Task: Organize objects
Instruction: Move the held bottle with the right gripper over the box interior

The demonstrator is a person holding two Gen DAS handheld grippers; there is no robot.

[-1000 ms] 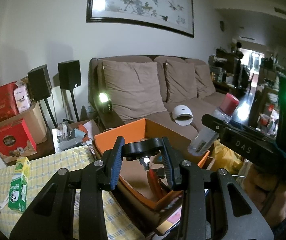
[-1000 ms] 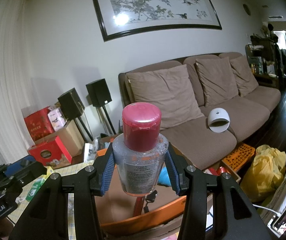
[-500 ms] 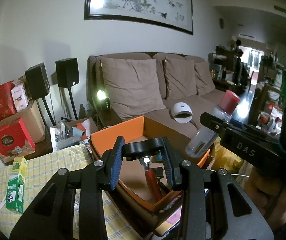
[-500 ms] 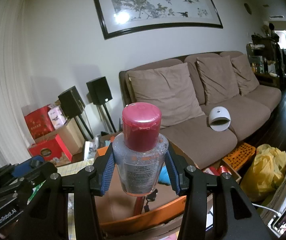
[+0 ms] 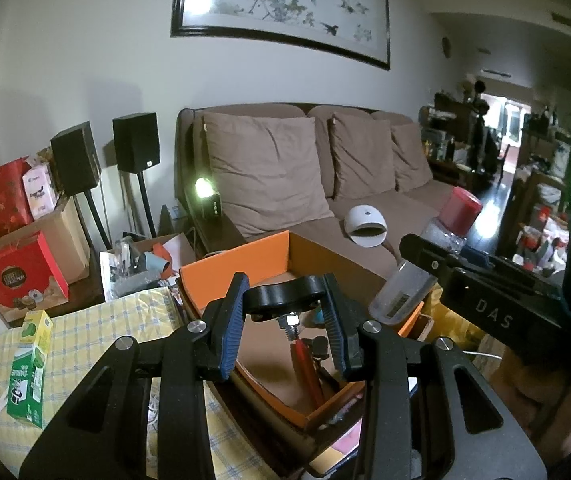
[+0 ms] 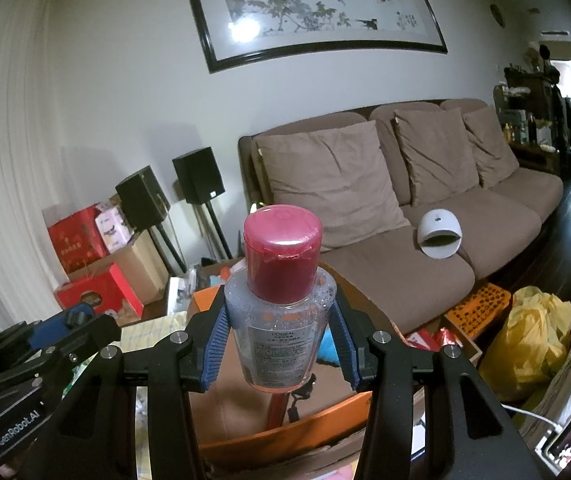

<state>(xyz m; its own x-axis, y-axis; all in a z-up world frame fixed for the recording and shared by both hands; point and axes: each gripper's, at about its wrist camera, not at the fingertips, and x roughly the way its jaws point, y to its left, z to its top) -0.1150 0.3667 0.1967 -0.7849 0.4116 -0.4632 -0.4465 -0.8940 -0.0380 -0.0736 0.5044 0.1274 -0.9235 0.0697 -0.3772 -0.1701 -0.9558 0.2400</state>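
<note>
A living room seen from two handheld grippers, both held over an open orange box.

The right gripper is clamped on a clear bottle with a dark pink cap. The bottle stands upright between the blue pads, which press on its two sides. Its white label reads "L'OREAL"; the smaller print under it is too fine to read. In the left view the same bottle hangs above the box's far right corner, and the right gripper's black body there bears the letters "DAS".

The left gripper is clamped on a black part, a flat rounded piece with a silver bolt sticking down from it. It hangs above the middle of the box. In the right view the left gripper's body reads "GenRobot.AI".

Inside the box lie a red pen-like stick and some small dark things, too dim to name.

Left of the box, on a yellow checked cloth over the bench, stands a green and white carton; its print cannot be read. Behind the box is a brown sofa, with a white domed device on its seat. Above the sofa hangs a framed ink painting. Left of the sofa stand two black speakers.
</note>
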